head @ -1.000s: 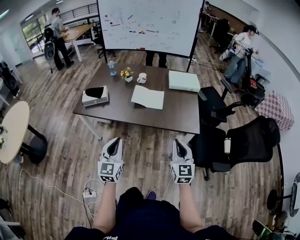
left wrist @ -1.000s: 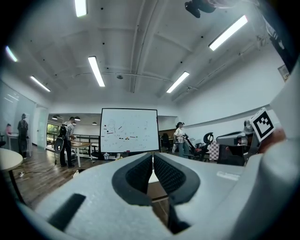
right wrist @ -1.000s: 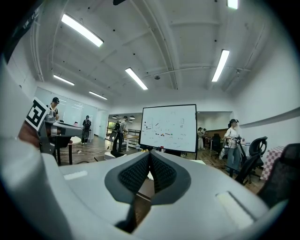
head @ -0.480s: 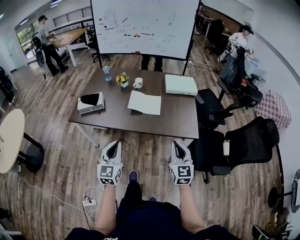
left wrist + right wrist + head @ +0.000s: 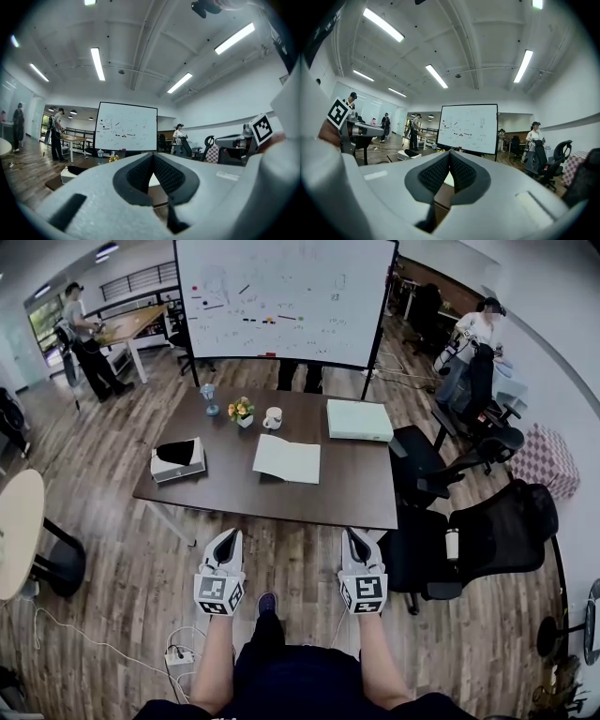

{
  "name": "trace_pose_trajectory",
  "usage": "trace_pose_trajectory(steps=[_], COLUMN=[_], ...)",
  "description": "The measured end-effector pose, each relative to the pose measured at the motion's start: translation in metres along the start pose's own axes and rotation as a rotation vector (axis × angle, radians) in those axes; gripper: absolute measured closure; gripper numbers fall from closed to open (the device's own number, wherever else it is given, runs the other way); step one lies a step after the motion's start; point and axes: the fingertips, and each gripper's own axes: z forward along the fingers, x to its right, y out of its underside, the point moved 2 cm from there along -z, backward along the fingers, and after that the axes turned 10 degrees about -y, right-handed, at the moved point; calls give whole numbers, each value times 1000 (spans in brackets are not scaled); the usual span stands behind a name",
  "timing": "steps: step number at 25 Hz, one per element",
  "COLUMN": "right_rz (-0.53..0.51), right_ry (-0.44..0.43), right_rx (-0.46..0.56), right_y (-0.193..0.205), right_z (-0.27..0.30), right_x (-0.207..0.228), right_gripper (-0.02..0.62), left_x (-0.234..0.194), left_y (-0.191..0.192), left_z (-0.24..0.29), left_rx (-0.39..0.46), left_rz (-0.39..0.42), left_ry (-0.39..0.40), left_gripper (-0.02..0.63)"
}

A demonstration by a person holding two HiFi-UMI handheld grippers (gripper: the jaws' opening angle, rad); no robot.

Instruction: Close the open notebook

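The open notebook [image 5: 286, 458] lies flat with white pages up, in the middle of the dark brown table [image 5: 356, 488]. Both grippers hang in the air short of the table's near edge, well apart from the notebook. My left gripper [image 5: 225, 547] is shut with nothing in it, its tips touching. My right gripper [image 5: 356, 546] is likewise shut and holds nothing. In the left gripper view the left gripper [image 5: 152, 157] points at the table, and a white sliver of the notebook [image 5: 153, 180] shows behind the pads. The right gripper [image 5: 450, 153] frames the same white page [image 5: 450, 178].
On the table stand a tissue box [image 5: 178, 457] at the left, a flower pot [image 5: 241, 411], a white mug [image 5: 273, 417], and a pale green box [image 5: 359, 420] at the back right. Black office chairs [image 5: 487, 531] crowd the right side. A whiteboard [image 5: 281, 301] stands behind.
The view has moved closer to the table over the second. Both grippers stay shut and keep their places side by side in front of me.
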Motion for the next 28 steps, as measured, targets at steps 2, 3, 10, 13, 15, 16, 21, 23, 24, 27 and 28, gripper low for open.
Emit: trace_pose_trajectory(steps=[2,3,10,13,15,16,21,23,24,27,28], right_rz=[1,3,10,11,12,14,15,13,11,12,13], right_ry=[2,2,1,7,5,4,6,11,15,34,42], right_rx=[-4,-6,-28,-37,-40,-41,-47,-47,-47,-53,-55], right_y=[2,3,9,12,15,16,14,12,11,10,10], right_z=[5,9,38,55,68,76,113,127,135,156,163], right_x=[2,3,12,19,22,25,33,36,39,46,49], right_gripper=[592,592,592,592,592,592,592,592,592,592,592], left_x=[-3,-5,-23,-34,-41,-45,-64,-70,-74,-88,-94], left_y=[-1,-1,10,16,18,18,15,15,15,13,13], left_z=[4,7,33,49,62,69,106,121,128,150,157], left_rx=[10,7,-29,-40,-44,-44,-43,-46,-46,-49,-49], left_rz=[-13,-8,-10,-12,-12,-14,-19,-20,-20,-16,-16], left_ry=[0,-3,-9,-16,-18,-17,-9,2,9,24,27], left_gripper=[620,620,620,620,620,620,620,620,620,620,620])
